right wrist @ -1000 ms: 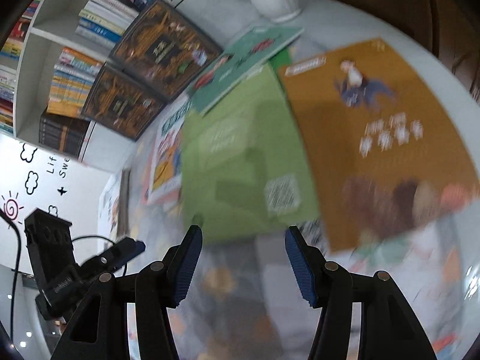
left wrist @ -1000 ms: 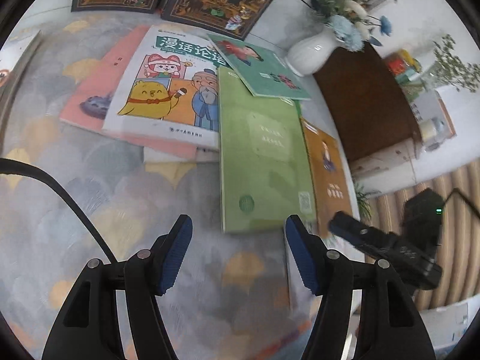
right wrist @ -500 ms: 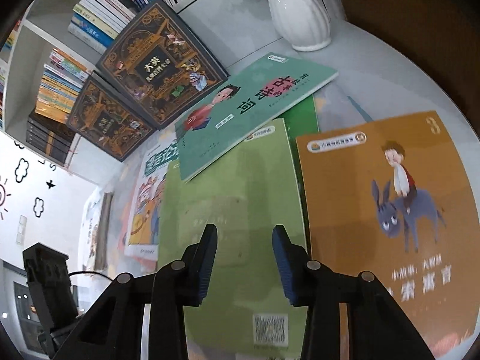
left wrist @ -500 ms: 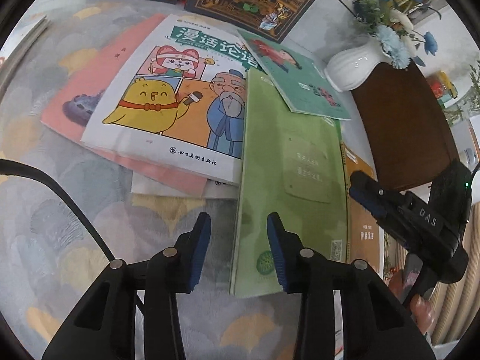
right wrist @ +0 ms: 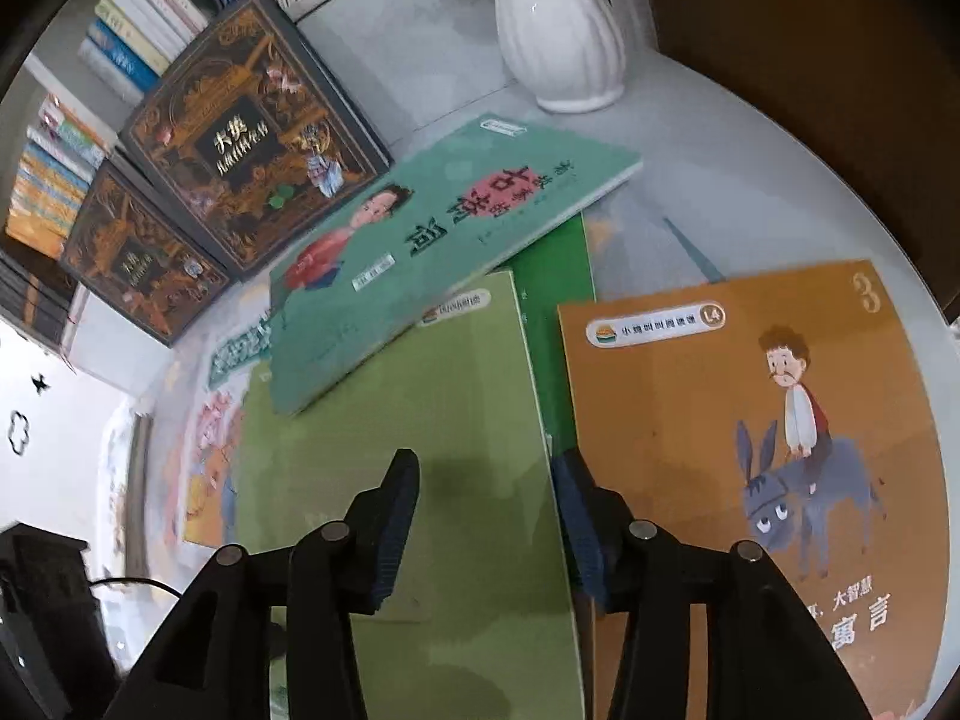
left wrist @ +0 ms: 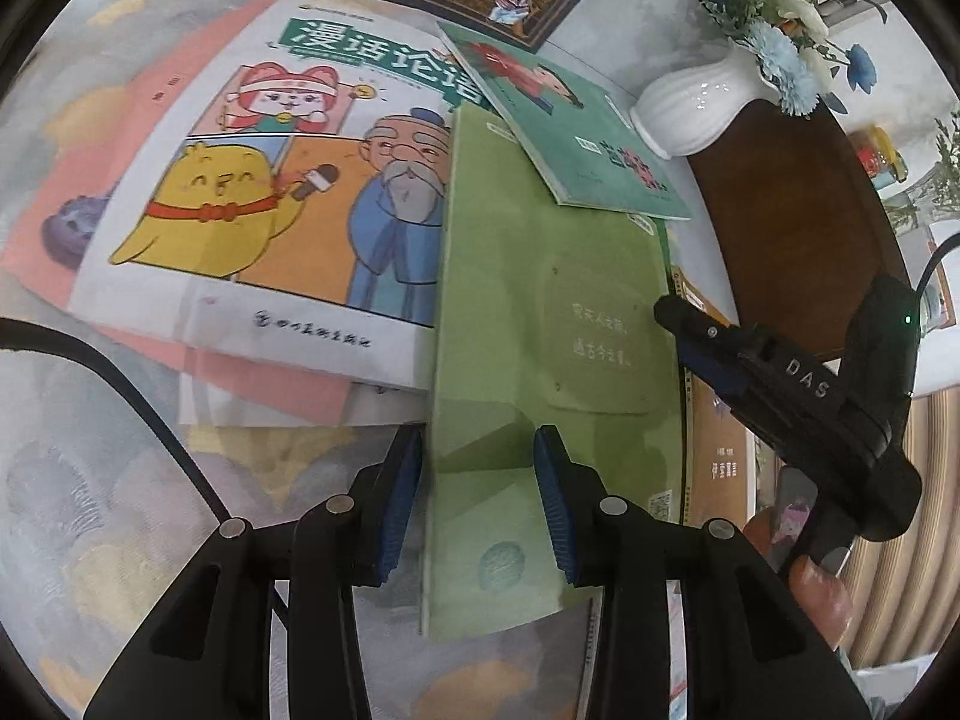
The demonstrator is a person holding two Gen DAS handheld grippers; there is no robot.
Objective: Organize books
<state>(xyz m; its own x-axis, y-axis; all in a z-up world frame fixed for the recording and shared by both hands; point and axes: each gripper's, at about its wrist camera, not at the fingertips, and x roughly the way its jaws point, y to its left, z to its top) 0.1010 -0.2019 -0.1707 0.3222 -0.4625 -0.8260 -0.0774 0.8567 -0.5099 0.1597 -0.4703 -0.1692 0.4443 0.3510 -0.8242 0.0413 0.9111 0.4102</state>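
Observation:
A light green book [left wrist: 540, 312] lies flat among several overlapping books on a patterned cloth. My left gripper [left wrist: 477, 480] hovers over its near left edge: one blue pad stands just outside the edge, the other over the cover, neither pressing on it. My right gripper [right wrist: 486, 498] straddles the same green book's [right wrist: 420, 420] right edge, next to the orange donkey book [right wrist: 720, 420]. Its jaws are opening and nothing is clamped. In the left wrist view the right gripper [left wrist: 678, 324] reaches in from the right. A teal book [left wrist: 576, 126] overlaps the green book's far end.
A white cartoon book [left wrist: 270, 192] lies over a pink one [left wrist: 72, 180] at left. Dark ornate books [right wrist: 240, 138] lean on a bookshelf [right wrist: 120, 30] behind. A white vase [left wrist: 690, 108] stands by a brown cabinet [left wrist: 798, 228]. A person's thumb [left wrist: 816, 588] holds the right gripper.
Both grippers came forward and down onto the green book and their jaws narrowed. In the last half second the right jaws have widened again; the left jaws kept their gap.

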